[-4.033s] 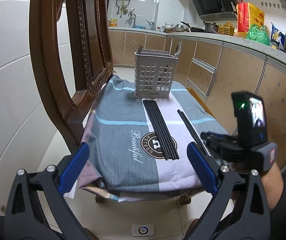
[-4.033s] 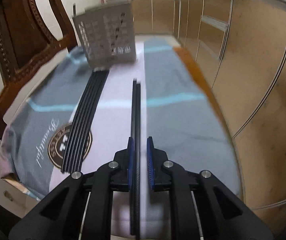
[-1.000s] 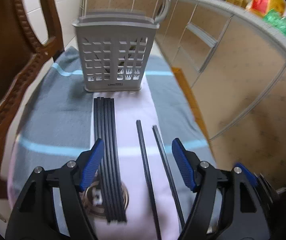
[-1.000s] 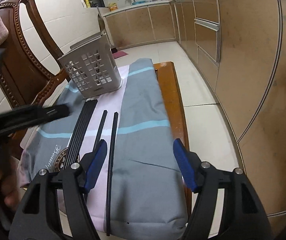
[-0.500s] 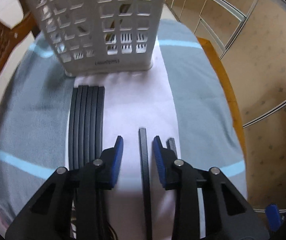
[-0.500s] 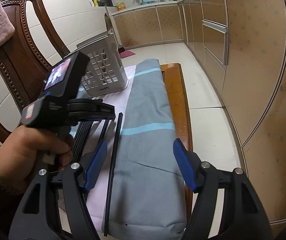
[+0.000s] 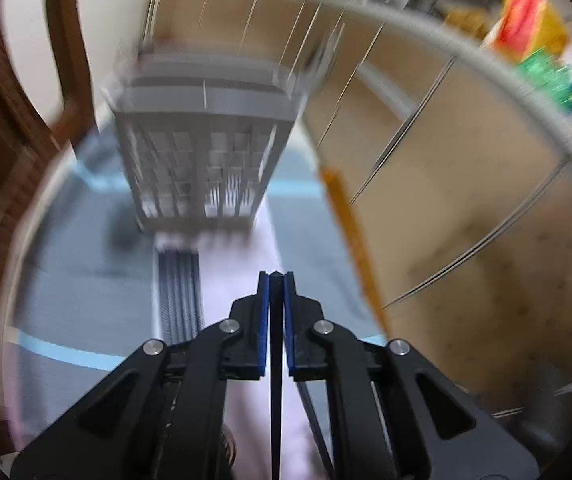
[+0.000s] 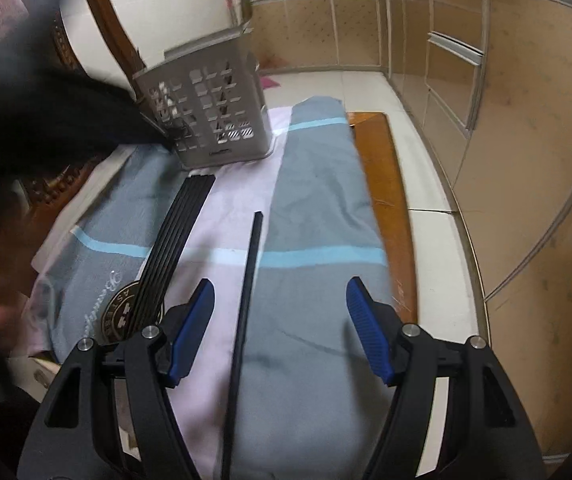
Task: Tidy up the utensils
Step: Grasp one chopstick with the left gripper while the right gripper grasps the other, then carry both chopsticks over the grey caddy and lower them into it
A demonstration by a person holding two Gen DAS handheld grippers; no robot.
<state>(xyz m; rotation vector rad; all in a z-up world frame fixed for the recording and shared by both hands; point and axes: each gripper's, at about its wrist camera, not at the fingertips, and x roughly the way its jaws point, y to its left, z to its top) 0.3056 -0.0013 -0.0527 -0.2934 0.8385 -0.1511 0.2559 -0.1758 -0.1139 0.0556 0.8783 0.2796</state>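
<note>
1. Black chopstick [image 7: 275, 380] clamped between the blue pads [image 7: 262, 320] of the left gripper [image 7: 275, 280]; jaws pressed together on it, stick running from 12 o'clock at the tips down to 6 o'clock at the frame edge.
2. Left wrist view badly motion-blurred. Grey slotted utensil basket [image 7: 202, 160] stands upright at 12 o'clock beyond the held stick. Bundle of black chopsticks [image 7: 178, 288] lies flat on the cloth at 10 o'clock of the gripper tips, its far end near the basket foot.
3. Right gripper [image 8: 282, 332] jaws wide apart, gripping nothing; blue pads [image 8: 369, 332] at 9 and 3 o'clock of the gap.
4. Single black chopstick [image 8: 246, 300] lies on the cloth [image 8: 317, 208] in the right wrist view, running 12 to 6 o'clock, just inside the left-hand pad. Whether the pad touches it: cannot tell.
5. Same bundle [image 8: 174, 240] in the right wrist view: sticks side by side, at 10 o'clock of the lone stick, apart from it, far ends close to the basket [image 8: 210, 116] base.
6. Basket here sits at 11 o'clock, upright on the pale strip of cloth; dark slivers show through its slots, unidentifiable.
7. Cloth is grey with light-blue stripes, a pale pink band and a round emblem [image 8: 122, 316] partly under the bundle. It covers a wooden worktop [image 8: 381, 184], bare edge at 1 o'clock.
8. Dark blurred shape at 9 to 10 o'clock in the right wrist view overlaps the basket's left side; not identifiable.
9. Carved wooden chair back [image 8: 106, 12] at 11 o'clock; tan cabinets [image 8: 525, 160] at 2 o'clock.
</note>
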